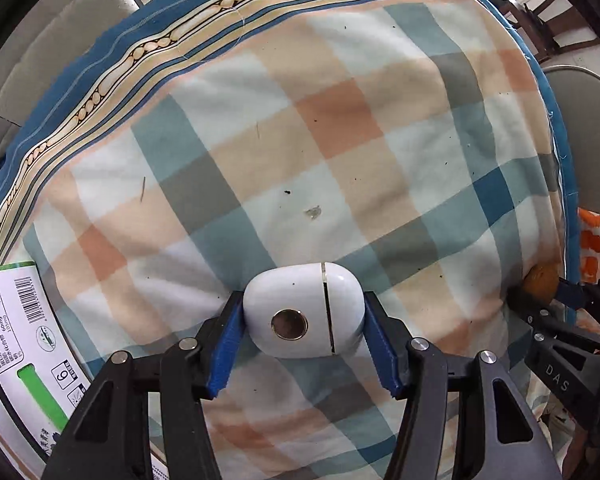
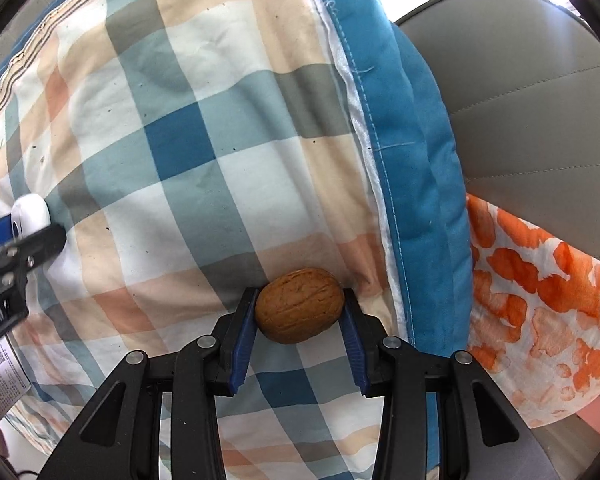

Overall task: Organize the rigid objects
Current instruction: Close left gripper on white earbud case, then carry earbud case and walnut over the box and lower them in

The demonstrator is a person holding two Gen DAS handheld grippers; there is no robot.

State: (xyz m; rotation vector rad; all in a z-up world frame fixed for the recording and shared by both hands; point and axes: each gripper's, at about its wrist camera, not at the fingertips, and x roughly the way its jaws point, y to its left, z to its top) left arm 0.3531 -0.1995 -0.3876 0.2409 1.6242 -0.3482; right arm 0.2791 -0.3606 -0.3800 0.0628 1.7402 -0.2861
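Observation:
My left gripper (image 1: 303,312) is shut on a white earbud case (image 1: 303,310) with a round metal button, held just over the checked quilt (image 1: 340,140). My right gripper (image 2: 299,308) is shut on a brown walnut (image 2: 299,305), held over the same quilt (image 2: 180,140) near its blue edge. The walnut also shows at the right of the left wrist view (image 1: 542,282), with the right gripper (image 1: 568,294) on it. The case and the left gripper (image 2: 28,220) show at the left edge of the right wrist view.
A white and green carton (image 1: 24,344) lies at the lower left of the quilt. A blue patterned border (image 1: 100,92) runs along the quilt's far side. A grey padded seat (image 2: 532,100) and an orange and white cloth (image 2: 540,300) lie to the right.

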